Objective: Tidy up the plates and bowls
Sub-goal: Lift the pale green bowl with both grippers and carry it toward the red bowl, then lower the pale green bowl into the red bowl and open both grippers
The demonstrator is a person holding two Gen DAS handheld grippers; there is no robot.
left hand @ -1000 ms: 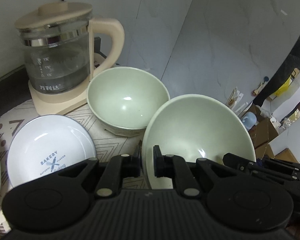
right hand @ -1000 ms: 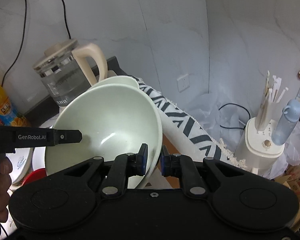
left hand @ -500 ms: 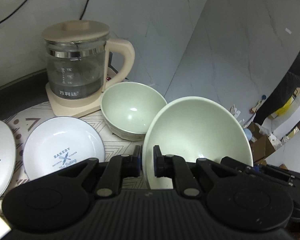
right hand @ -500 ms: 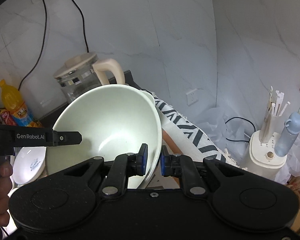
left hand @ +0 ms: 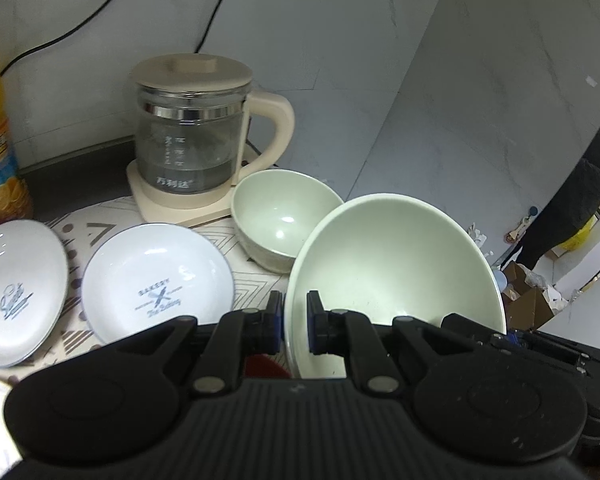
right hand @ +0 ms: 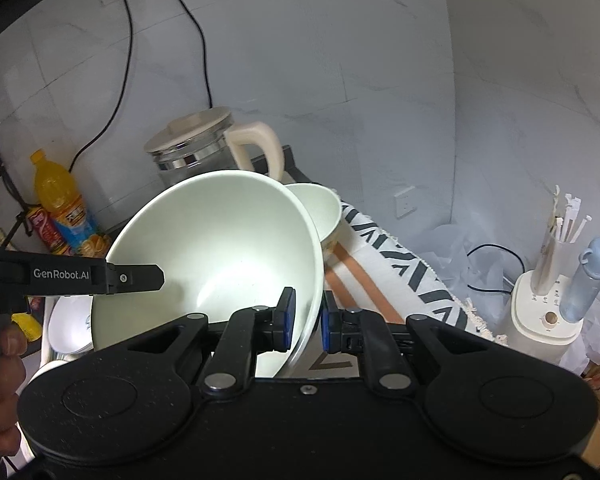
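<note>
the large pale green bowl (left hand: 396, 276) is held up off the patterned mat (left hand: 252, 284), tilted, its opening facing up and toward the cameras. the left gripper (left hand: 291, 322) is clenched on its near left rim, one finger inside and one outside; the right gripper (right hand: 305, 320) is clamped on the opposite rim the same way. both reach in level from below the bowl. just behind it sits a smaller green bowl (left hand: 284, 220), upright, beside the glass kettle (left hand: 192, 140). two white plates (left hand: 158, 284) lie flat to the left, an orange drink bottle (right hand: 62, 204) stands further left.
</note>
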